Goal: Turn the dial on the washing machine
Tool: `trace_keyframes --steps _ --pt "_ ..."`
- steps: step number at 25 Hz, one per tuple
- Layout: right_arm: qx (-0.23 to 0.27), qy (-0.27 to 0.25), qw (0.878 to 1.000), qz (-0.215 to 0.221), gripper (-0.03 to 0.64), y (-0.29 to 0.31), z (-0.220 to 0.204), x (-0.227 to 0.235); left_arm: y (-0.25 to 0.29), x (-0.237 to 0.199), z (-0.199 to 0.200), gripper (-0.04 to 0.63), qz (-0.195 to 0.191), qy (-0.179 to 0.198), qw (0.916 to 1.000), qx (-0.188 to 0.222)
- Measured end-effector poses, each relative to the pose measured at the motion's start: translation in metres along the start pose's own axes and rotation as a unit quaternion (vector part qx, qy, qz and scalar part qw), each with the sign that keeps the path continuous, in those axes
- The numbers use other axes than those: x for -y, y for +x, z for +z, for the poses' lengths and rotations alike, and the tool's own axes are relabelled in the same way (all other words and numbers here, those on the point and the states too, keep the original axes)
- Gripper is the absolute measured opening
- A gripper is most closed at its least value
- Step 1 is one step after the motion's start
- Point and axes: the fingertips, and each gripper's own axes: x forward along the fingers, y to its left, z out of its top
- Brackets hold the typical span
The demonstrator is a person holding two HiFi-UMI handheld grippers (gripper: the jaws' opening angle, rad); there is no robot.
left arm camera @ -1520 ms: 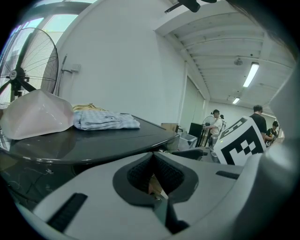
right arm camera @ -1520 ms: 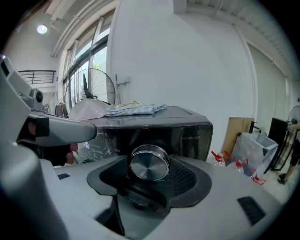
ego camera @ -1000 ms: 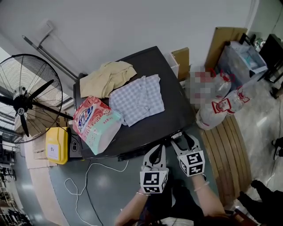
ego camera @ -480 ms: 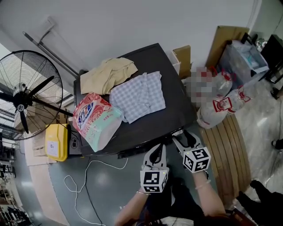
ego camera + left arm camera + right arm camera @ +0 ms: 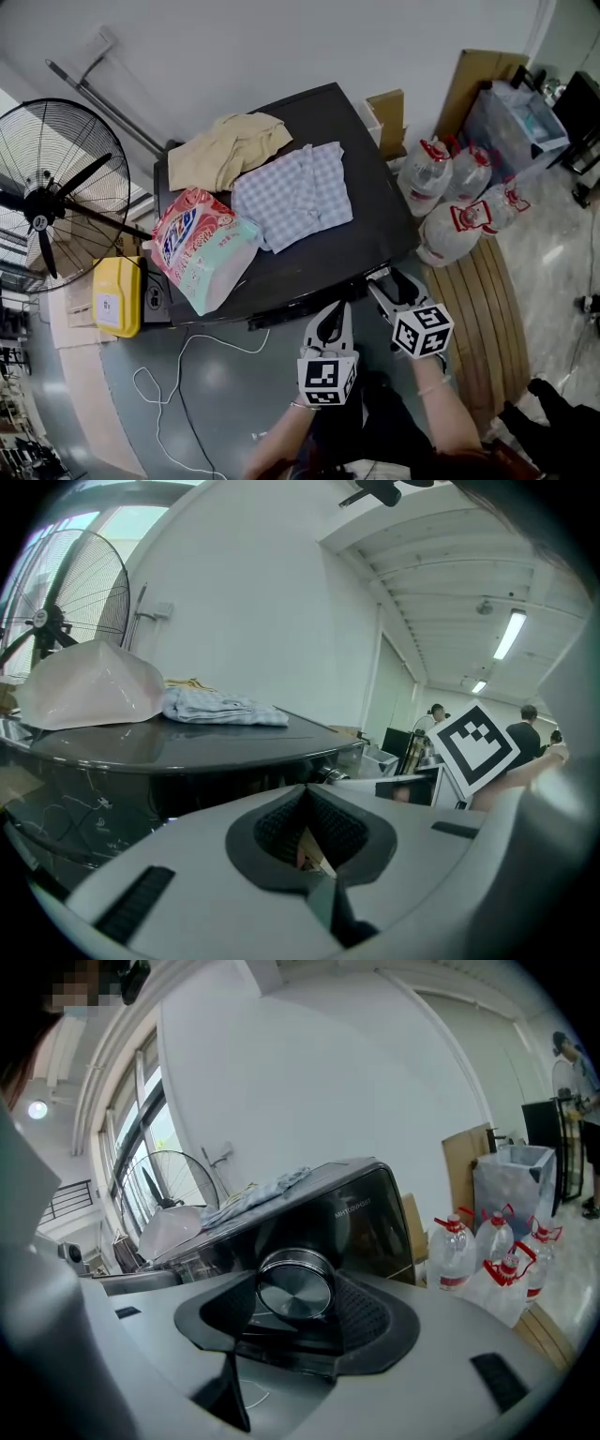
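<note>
Dial (image 5: 295, 1288) | right fingers (image 5: 364, 1312) clamped on it | left fingers (image 5: 277, 822) together | washer (image 5: 366, 1208) lettering unreadable

I'm finding the washer's lid (image 5: 361, 248) crowded: a detergent bag (image 5: 202, 248), a checked shirt (image 5: 295, 195) and a beige cloth (image 5: 225, 150) are covering most of it (only its front and right edges are lying bare). Water bottles (image 5: 450, 202) are crowding the right, a fan (image 5: 52, 197) and floor cable (image 5: 178, 375) the left.

Probably workshop or lab corner: washing machine (image 5: 373, 187), pedestal fan (image 5: 56, 192), water jugs (image 5: 427, 178), bare grey floor (image 5: 216, 398).
</note>
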Motion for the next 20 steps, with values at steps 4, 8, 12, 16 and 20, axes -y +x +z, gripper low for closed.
trace_keyframes --steps 4,8,12,16,20 --pt "-0.001 -0.032 0.999 -0.006 0.285 0.0 0.001 -0.001 -0.004 -0.002 -0.004 0.015 0.01 -0.004 0.9999 0.007" --pt "-0.023 -0.091 0.995 -0.019 0.285 0.002 -0.002 -0.002 -0.01 0.0 -0.012 0.015 0.029 -0.009 0.9995 0.012" --pt "-0.021 -0.167 0.985 -0.027 0.295 0.0 0.0 -0.007 -0.017 0.002 -0.019 0.015 0.058 -0.012 0.998 0.023" --pt "0.01 -0.239 0.97 -0.03 0.294 -0.008 0.01 -0.015 -0.027 0.004 -0.026 0.015 0.093 -0.02 0.9948 0.036" --pt "0.034 -0.319 0.947 -0.013 0.295 -0.013 0.011 -0.029 -0.036 0.001 -0.039 0.015 0.127 -0.022 0.9904 0.048"
